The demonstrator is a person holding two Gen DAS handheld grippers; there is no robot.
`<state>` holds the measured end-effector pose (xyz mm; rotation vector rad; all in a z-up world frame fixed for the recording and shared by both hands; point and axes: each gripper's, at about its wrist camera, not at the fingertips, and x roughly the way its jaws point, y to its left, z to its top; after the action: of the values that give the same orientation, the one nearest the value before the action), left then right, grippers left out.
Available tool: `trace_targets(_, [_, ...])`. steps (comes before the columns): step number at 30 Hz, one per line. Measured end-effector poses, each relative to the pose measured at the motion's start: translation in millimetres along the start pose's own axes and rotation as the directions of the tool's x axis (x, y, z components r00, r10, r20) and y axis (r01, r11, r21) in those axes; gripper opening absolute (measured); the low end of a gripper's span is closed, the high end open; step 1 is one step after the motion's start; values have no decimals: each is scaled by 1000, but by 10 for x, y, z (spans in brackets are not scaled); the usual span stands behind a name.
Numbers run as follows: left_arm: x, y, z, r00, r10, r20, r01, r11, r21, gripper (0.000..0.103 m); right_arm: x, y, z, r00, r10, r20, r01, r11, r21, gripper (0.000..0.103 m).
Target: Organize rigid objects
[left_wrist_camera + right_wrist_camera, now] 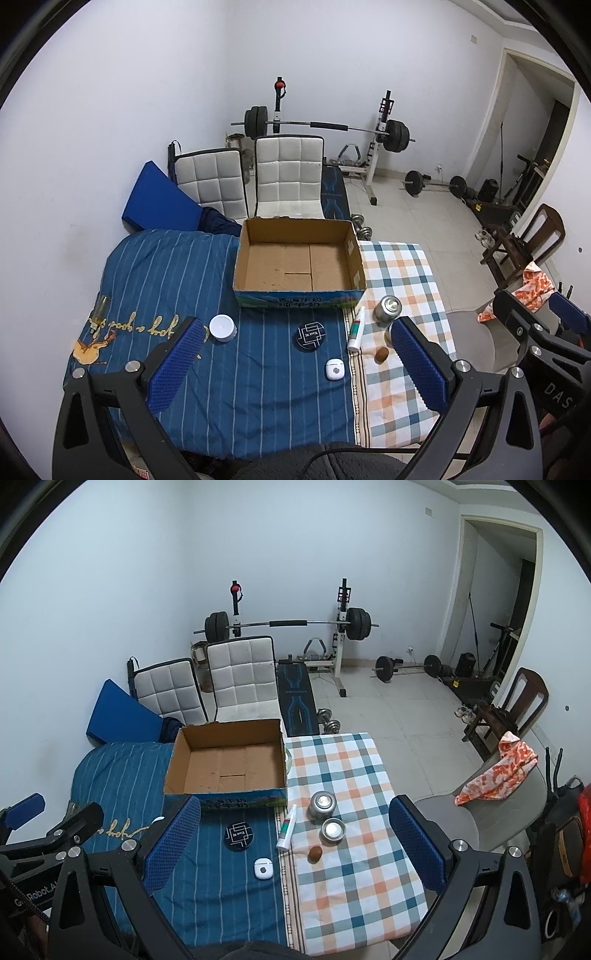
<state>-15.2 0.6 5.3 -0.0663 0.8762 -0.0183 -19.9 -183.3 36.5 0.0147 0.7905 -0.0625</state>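
Observation:
An open, empty cardboard box [299, 262] [227, 764] stands at the far side of a cloth-covered surface. In front of it lie a white jar [222, 328], a black round compact [311, 334] [239, 835], a white earbud case [334, 368] [263, 868], a white tube [356, 329] [287, 828], two metal tins [322, 805] [332, 830], a small brown nut [381, 354] [315, 854] and a small glass bottle [100, 307]. My left gripper [295, 365] and right gripper [295, 843] are both open and empty, held above the objects.
Two white padded chairs [288, 177] and a blue cushion [159, 199] stand behind the box. A barbell rack [288, 627], loose weights and a wooden chair [517, 709] are on the tiled floor. A grey chair with an orange cloth [498, 771] is at right.

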Motion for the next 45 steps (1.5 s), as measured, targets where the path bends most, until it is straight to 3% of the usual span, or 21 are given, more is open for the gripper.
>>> trace_targets(21, [170, -67, 37, 999, -18, -42, 19, 1000, 24, 103, 151, -119, -56, 999, -12, -45, 14, 999, 32, 103])
trace_targets(24, [320, 12, 55, 998, -10, -55, 11, 1000, 16, 103, 349, -134, -52, 997, 4, -74, -1, 999, 47, 103])
trace_targets(28, [829, 369, 82, 988, 48, -147, -56, 997, -48, 103, 871, -62, -45, 988, -6, -156, 11, 1000, 29, 103])
trace_targets(31, [1201, 632, 38, 975, 102, -199, -119, 990, -76, 103, 1482, 31, -95, 963, 17, -269, -12, 1000, 19, 103])
trace_targets(37, [2162, 1195, -138, 928, 191, -319, -230, 969, -90, 103, 2779, 325, -441, 879, 135, -458, -114, 991, 73, 103])
trace_targets(41, [2995, 1619, -356, 884, 168, -437, -245, 961, -126, 102, 3596, 680, -739, 803, 185, -567, -162, 983, 91, 103])
trace_targets(45, [3639, 1829, -521, 849, 131, -513, -233, 962, -140, 94, 4243, 1007, -1020, 738, 225, -637, -190, 974, 125, 99])
